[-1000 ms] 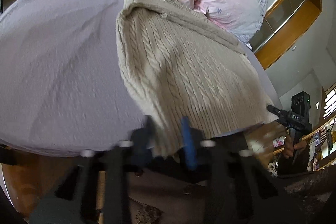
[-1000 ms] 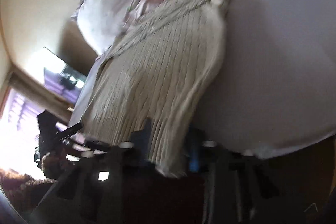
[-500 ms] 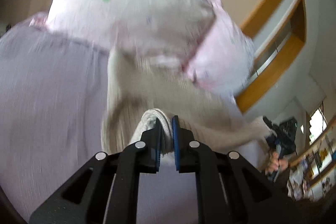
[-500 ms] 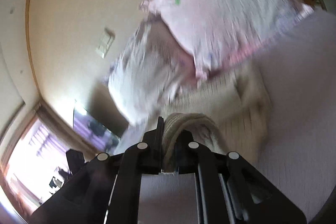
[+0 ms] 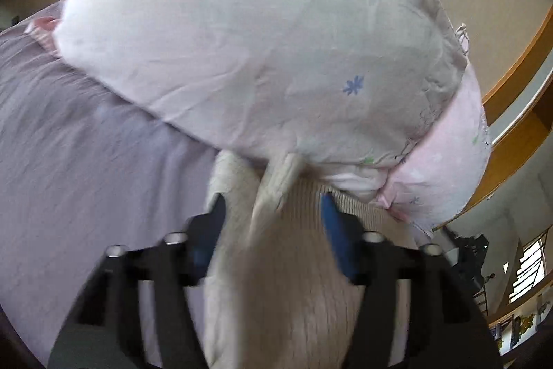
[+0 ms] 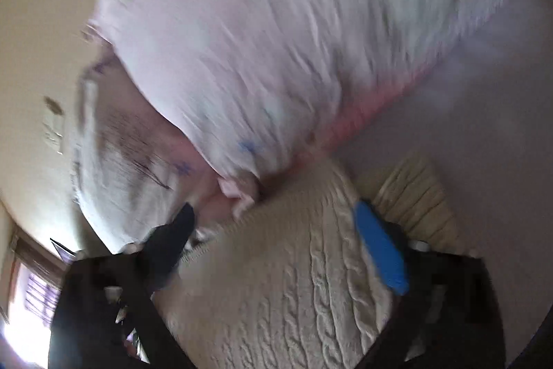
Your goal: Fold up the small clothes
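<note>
A cream cable-knit sweater (image 5: 287, 282) lies folded over on the lilac bed sheet (image 5: 86, 168), its far edge up against the pillows. My left gripper (image 5: 273, 206) is open, its fingers spread either side of the knit below it. In the right wrist view the sweater (image 6: 287, 282) fills the lower middle. My right gripper (image 6: 276, 217) is open too, with the knit lying between and under its wide-apart fingers. Neither gripper holds the cloth.
A big white and pink flowered pillow (image 5: 259, 40) lies right ahead of both grippers, also in the right wrist view (image 6: 293, 40). A beige wall (image 6: 41, 40) and a wooden shelf frame (image 5: 518, 113) stand behind. A window (image 6: 31, 296) glows at the lower left.
Both grippers pinched the sweater's hem, carried it up the bed toward the pillows, and have now opened and let it go. The sweater lies doubled over.
</note>
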`<state>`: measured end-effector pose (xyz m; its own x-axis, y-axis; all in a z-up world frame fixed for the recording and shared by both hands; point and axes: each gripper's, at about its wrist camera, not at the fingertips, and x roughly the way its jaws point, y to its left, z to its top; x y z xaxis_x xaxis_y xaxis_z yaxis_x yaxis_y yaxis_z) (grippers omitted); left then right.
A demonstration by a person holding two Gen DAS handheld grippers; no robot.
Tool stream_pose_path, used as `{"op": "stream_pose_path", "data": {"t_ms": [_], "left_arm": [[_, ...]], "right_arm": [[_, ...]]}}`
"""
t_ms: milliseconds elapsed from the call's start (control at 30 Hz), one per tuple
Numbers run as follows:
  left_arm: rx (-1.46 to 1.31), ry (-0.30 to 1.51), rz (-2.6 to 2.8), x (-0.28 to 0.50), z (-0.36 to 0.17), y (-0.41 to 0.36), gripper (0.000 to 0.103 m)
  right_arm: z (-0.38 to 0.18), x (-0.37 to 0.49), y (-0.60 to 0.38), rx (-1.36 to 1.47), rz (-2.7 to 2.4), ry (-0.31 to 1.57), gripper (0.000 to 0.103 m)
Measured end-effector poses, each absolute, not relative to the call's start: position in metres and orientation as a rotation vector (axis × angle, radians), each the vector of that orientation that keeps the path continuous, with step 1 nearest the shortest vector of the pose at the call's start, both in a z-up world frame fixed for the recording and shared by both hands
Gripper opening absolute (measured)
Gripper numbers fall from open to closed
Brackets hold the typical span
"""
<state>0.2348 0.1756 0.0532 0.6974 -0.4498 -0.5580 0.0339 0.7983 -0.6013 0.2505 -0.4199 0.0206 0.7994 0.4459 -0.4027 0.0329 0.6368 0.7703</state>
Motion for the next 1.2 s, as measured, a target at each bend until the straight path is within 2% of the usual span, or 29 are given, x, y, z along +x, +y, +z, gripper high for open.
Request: {"op": "stream_pose_path", "data": {"t_ms": [100, 267, 367, 433, 467, 500, 567, 667, 833, 933, 1033, 1133, 1200], "left_arm": [[-0.571, 0.814, -0.313, 0.222, 0.046, 0.177, 0.069], [-0.511, 0.936, -0.323, 0.223, 0.024, 0.161, 0.069], [-0.530, 0.950, -0.308, 0.230, 0.015, 0.159, 0.065], [-0.556, 0.959, -0.300, 0.231, 0.011, 0.162, 0.044], [-0.608, 0.975, -0.297, 0.234, 0.005, 0.165, 0.029], [-0.679, 0.985, -0.303, 0.236, -0.001, 0.170, 0.022], [-0.945, 0.995, -0.361, 0.233, -0.022, 0.193, 0.016], [-1.272, 0.937, -0.482, 0.228, -0.044, 0.207, 0.015], [-1.280, 0.807, -0.621, 0.223, -0.008, 0.176, 0.015], [-1.208, 0.771, -0.751, 0.230, 0.035, 0.123, 0.015], [-1.125, 0.802, -0.906, 0.246, 0.065, 0.034, 0.015], [-1.061, 0.863, -0.996, 0.266, 0.066, -0.048, 0.016], [-1.010, 0.962, -1.028, 0.283, 0.055, -0.114, 0.021]], "right_arm": [[0.041, 0.234, -0.426, 0.808, 0.270, 0.510, 0.100], [0.039, 0.237, -0.422, 0.774, 0.278, 0.529, 0.100], [0.034, 0.238, -0.418, 0.776, 0.285, 0.542, 0.100], [0.034, 0.238, -0.417, 0.776, 0.292, 0.534, 0.100], [0.034, 0.236, -0.418, 0.778, 0.295, 0.532, 0.100], [0.033, 0.235, -0.419, 0.782, 0.297, 0.533, 0.100], [0.031, 0.236, -0.421, 0.791, 0.303, 0.543, 0.100], [0.029, 0.237, -0.425, 0.794, 0.300, 0.555, 0.100], [0.035, 0.230, -0.438, 0.816, 0.295, 0.519, 0.100], [0.042, 0.223, -0.446, 0.811, 0.279, 0.487, 0.100], [0.050, 0.216, -0.455, 0.782, 0.236, 0.463, 0.100], [0.052, 0.214, -0.466, 0.748, 0.189, 0.463, 0.100], [0.049, 0.216, -0.474, 0.713, 0.165, 0.489, 0.100]]}}
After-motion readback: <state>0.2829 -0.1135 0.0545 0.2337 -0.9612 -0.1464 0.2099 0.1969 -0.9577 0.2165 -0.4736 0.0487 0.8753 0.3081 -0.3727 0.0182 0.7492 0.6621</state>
